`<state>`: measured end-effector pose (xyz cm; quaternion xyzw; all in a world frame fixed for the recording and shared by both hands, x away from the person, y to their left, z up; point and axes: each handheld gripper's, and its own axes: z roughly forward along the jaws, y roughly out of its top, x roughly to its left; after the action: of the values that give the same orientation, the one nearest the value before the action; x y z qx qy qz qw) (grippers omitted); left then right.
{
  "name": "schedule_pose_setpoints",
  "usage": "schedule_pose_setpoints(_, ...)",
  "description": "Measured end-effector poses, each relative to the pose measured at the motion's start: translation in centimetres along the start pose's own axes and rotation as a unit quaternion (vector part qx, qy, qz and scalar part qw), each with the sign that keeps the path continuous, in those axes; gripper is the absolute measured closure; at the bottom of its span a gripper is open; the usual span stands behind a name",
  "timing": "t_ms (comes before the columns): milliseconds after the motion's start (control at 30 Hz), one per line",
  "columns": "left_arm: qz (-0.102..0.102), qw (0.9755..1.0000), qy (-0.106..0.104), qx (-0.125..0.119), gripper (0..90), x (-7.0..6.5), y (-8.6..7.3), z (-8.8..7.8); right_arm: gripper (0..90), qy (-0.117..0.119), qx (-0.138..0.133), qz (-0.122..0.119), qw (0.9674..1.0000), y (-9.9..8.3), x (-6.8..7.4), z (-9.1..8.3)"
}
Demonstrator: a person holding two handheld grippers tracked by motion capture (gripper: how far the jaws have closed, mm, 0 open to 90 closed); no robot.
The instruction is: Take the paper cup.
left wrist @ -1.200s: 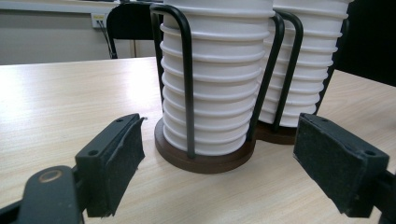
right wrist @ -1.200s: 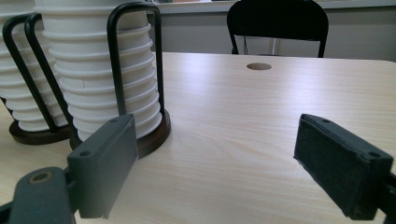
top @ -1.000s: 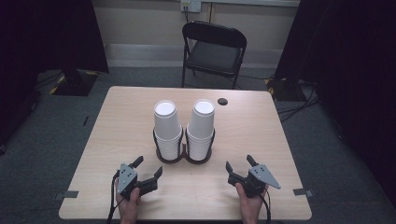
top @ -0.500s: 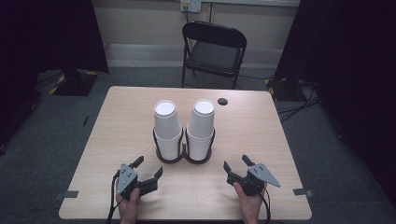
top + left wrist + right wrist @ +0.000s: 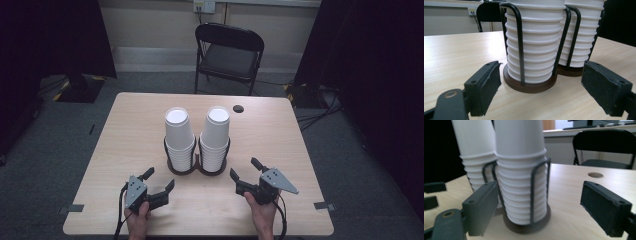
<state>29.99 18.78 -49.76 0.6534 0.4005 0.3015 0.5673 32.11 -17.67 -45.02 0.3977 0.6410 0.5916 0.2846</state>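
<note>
Both tongs, left tongs [image 5: 159,182] and right tongs [image 5: 245,170], rest near the counter's [image 5: 125,135] front edge, jaws spread wide and holding nothing. Between and just beyond them stands the double wire rack [image 5: 196,169] mid-counter, carrying the left cup stack [image 5: 178,134] and the right cup stack [image 5: 216,132], both upright and side by side.

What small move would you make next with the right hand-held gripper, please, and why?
Probably ease the right hand-held gripper forward toward the right stack of cups: its jaws stand open, short of the stack, which stands upright in the wire holder.
</note>
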Motion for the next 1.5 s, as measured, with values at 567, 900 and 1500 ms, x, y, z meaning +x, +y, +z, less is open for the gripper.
schedule_pose_setpoints(567,0.002,1.0000,0.001,0.008,16.3,-0.1,0.1,0.1,13.2,0.055,-0.011,-0.025,0.9981,5.7,0.8,2.9)
schedule_pose_setpoints(900,0.001,1.0000,-0.002,0.001,16.4,-0.1,0.0,0.0,12.9,0.072,-0.004,-0.050,0.9961,8.7,1.1,5.3)
schedule_pose_setpoints(1500,0.002,1.0000,0.000,0.005,16.4,-0.1,0.0,0.1,12.8,0.092,0.022,-0.047,0.9944,11.3,1.2,10.8)
